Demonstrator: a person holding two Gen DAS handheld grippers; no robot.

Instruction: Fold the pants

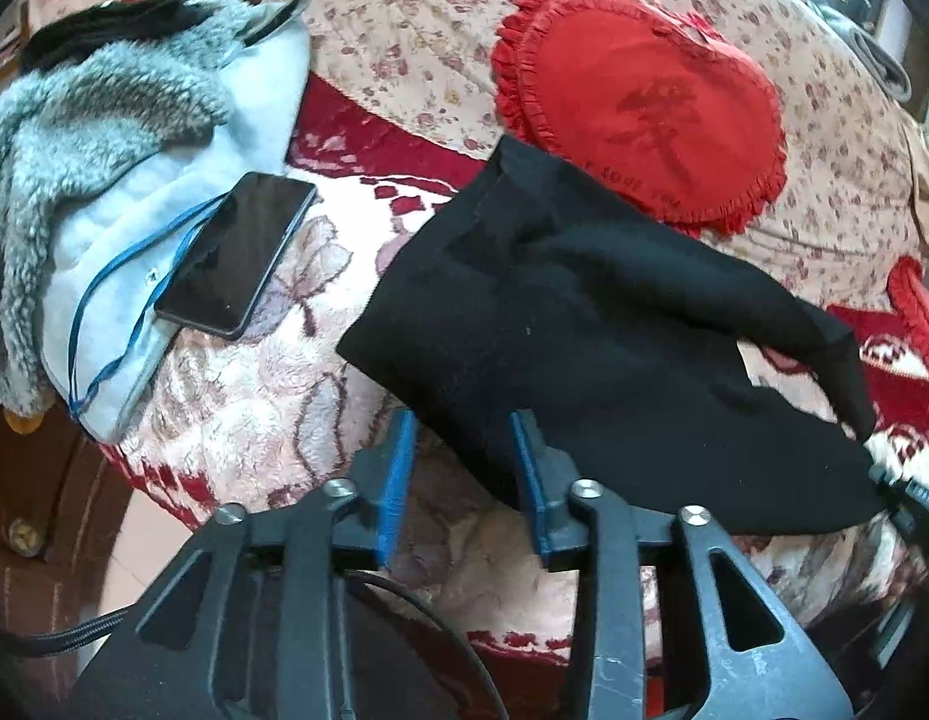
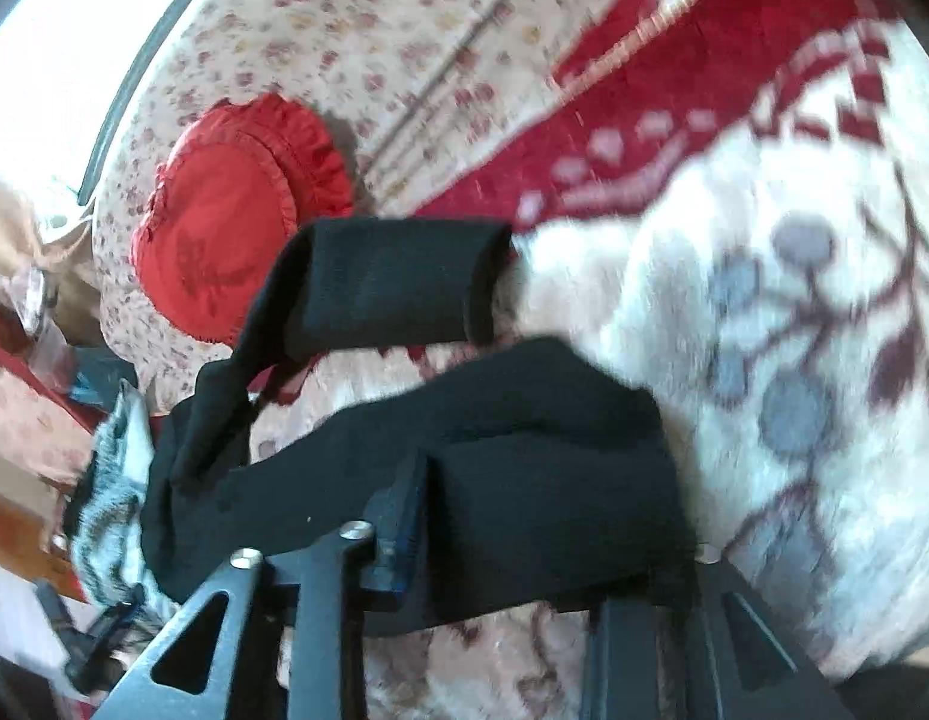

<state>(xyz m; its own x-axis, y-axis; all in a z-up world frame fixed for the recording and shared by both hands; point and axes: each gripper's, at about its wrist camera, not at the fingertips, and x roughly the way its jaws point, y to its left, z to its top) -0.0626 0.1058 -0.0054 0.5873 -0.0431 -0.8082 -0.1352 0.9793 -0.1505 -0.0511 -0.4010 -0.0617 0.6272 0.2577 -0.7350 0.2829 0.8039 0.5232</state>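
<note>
Our left gripper (image 1: 464,462) stands part open, its blue pads apart, with an edge of the soft black pants (image 1: 584,324) lying between them but not pinched. Our right gripper (image 2: 524,516) is draped in the same black cloth, which hides one finger; whether it grips we cannot tell. The pants sprawl across the red-and-cream flowered fleece blanket (image 1: 254,396). Beyond lie a frilled red round cushion (image 1: 644,114) and, toward the blanket's left edge, a black phone (image 1: 236,252) on a fur-trimmed pale coat (image 1: 104,138).
</note>
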